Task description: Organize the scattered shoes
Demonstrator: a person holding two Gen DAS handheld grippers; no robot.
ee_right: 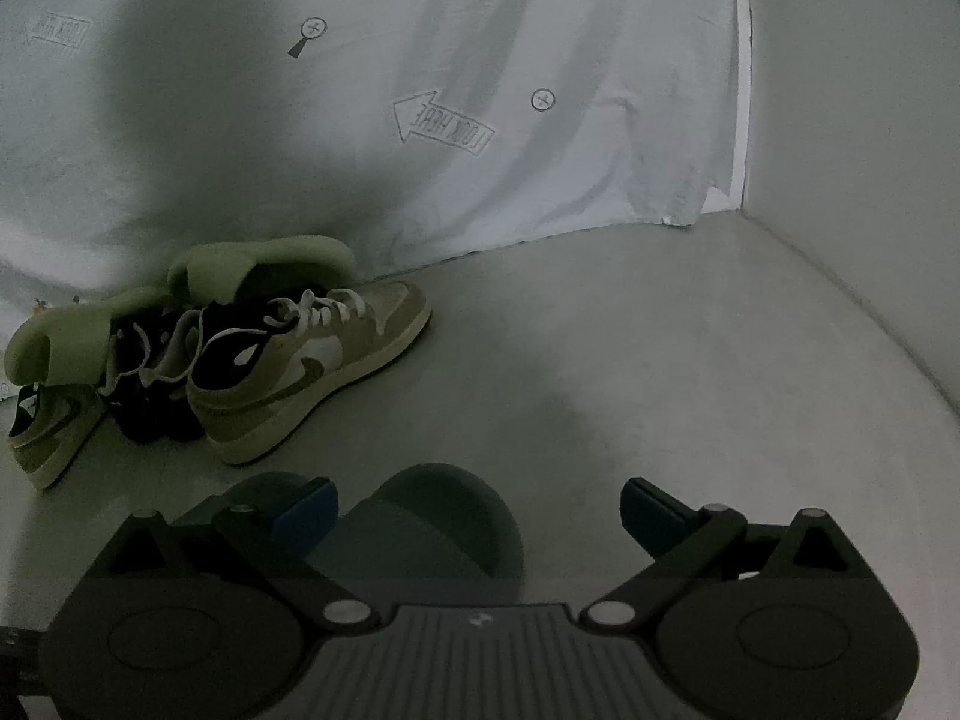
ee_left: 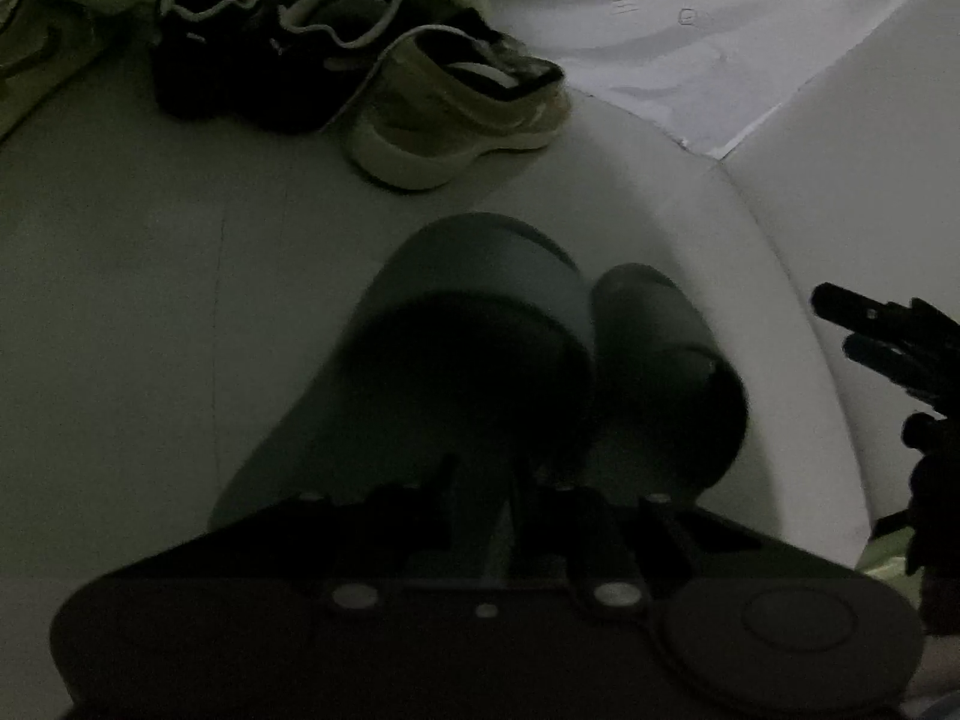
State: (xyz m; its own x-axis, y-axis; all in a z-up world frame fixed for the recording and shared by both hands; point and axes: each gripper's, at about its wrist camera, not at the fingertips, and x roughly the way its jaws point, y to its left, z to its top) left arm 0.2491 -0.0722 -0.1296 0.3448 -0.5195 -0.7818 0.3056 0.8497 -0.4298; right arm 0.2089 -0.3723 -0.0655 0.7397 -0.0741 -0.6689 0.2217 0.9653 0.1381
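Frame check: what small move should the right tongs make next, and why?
Probably lower and close on the grey slipper: the right tongs are open with it between them, while the left tongs seem clamped on the other slipper.

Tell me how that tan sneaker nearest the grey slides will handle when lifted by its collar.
The tan sneaker probably keeps its shape: thick sole, structured upper. It may hang toe-down from a collar hold. Its loose laces could snag the black shoe beside it.
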